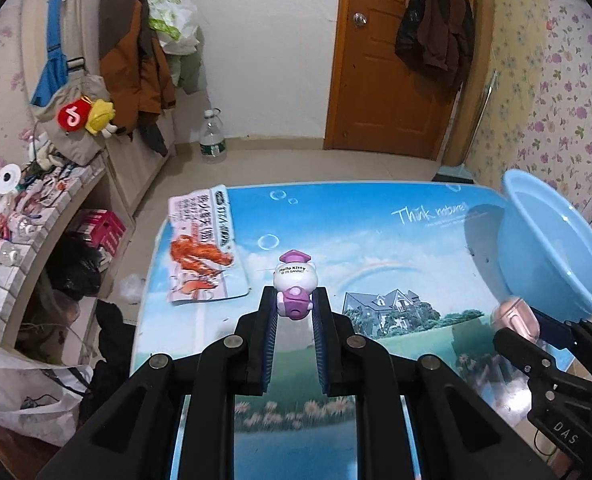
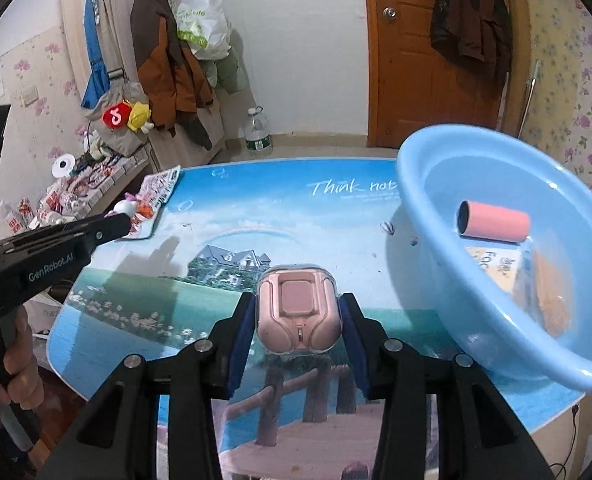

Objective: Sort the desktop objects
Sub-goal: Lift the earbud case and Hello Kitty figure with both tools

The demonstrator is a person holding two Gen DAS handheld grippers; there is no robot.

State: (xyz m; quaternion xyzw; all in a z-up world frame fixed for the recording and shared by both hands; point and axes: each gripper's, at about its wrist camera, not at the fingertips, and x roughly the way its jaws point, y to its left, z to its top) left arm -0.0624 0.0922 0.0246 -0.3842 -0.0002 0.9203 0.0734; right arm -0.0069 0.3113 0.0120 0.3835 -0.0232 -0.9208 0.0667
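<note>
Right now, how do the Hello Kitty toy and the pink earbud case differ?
Colour: the Hello Kitty toy is white and purple with printed lettering; the pink earbud case is plain pink in a clear cover.
Shape: the toy is a small figure with a bow on top; the case is a rounded block.
Holder: the toy sits in the left gripper, the case in the right gripper.
Shared: both are clamped between jaws above the table.
</note>
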